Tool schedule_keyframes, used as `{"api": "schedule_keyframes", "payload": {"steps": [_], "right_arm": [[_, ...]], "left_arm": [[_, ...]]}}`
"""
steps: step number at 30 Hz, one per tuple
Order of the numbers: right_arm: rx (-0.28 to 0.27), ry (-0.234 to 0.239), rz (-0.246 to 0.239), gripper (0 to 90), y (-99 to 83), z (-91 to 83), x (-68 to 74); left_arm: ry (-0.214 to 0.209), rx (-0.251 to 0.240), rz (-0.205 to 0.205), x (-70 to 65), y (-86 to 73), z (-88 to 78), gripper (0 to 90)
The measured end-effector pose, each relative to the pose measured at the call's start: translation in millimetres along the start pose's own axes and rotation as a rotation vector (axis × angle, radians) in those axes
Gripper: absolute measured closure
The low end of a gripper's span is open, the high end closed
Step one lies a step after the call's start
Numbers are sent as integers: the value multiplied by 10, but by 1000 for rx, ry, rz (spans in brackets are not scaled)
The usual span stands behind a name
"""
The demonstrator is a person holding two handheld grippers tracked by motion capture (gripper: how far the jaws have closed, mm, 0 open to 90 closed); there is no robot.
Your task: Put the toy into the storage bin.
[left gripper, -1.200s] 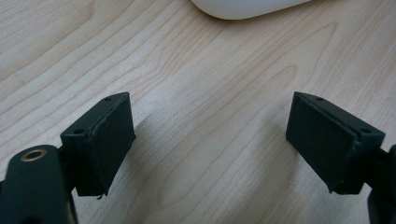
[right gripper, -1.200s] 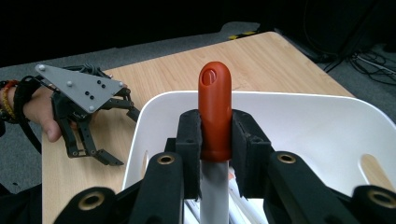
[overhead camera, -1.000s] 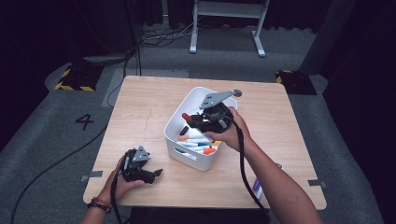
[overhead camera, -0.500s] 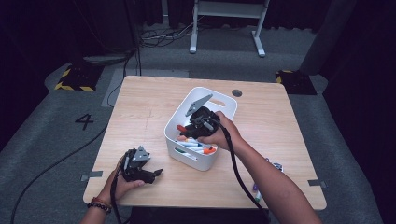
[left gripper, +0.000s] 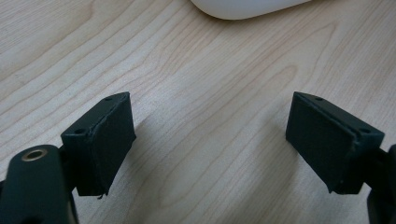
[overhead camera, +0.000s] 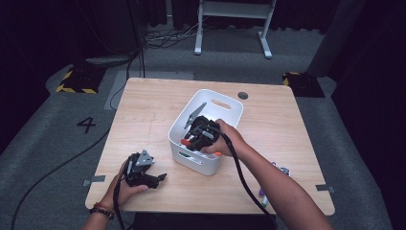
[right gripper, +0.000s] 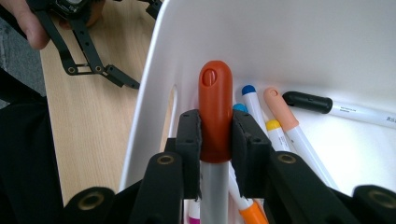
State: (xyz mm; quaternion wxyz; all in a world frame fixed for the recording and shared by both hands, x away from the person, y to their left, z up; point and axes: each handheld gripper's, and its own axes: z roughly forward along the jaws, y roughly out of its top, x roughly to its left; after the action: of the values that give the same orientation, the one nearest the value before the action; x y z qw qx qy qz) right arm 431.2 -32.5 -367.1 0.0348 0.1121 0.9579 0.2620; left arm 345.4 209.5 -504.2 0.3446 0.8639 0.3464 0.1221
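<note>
- Near, lower left of the high view: left gripper [overhead camera: 160, 178] rests on the table [overhead camera: 143, 115], jaws wide, nothing between.
- Mid-frame: right gripper [right gripper: 215, 140] is clamped on an orange-capped marker [right gripper: 215, 107] inside the white bin [overhead camera: 230, 103].
- Likely next: let go so it joins the other markers [right gripper: 280, 121].

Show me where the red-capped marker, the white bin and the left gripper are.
red-capped marker [right gripper: 215, 109]: right gripper view, on its cap between the pads.
white bin [overhead camera: 229, 106]: high view, on its far rim.
left gripper [left gripper: 210, 140]: left gripper view, midway between its open jaws.
</note>
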Motion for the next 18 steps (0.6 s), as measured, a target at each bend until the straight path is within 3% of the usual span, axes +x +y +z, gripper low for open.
{"api": "schedule_keyframes", "payload": {"steps": [4, 7, 10, 13, 15, 17, 18], "right_arm": [[16, 12, 3, 744, -2, 21, 19], [41, 18, 50, 743, 2, 4, 65], [45, 31, 47, 743, 5, -2, 73], [7, 22, -10, 743, 8, 22, 52], [17, 31, 16, 743, 5, 3, 62], [-3, 29, -4, 742, -2, 7, 37], [8, 21, 11, 738, -5, 3, 45]], "left_arm": [[1, 1, 0, 0, 0, -1, 157], [1, 1, 1, 0, 0, -1, 156], [-4, 0, -3, -2, 0, 1, 156], [2, 0, 1, 0, 0, -1, 156], [-7, 0, -5, -4, -1, 2, 157], [-8, 0, -5, -4, -1, 3, 156], [-2, 0, -2, -2, 0, 0, 156]]}}
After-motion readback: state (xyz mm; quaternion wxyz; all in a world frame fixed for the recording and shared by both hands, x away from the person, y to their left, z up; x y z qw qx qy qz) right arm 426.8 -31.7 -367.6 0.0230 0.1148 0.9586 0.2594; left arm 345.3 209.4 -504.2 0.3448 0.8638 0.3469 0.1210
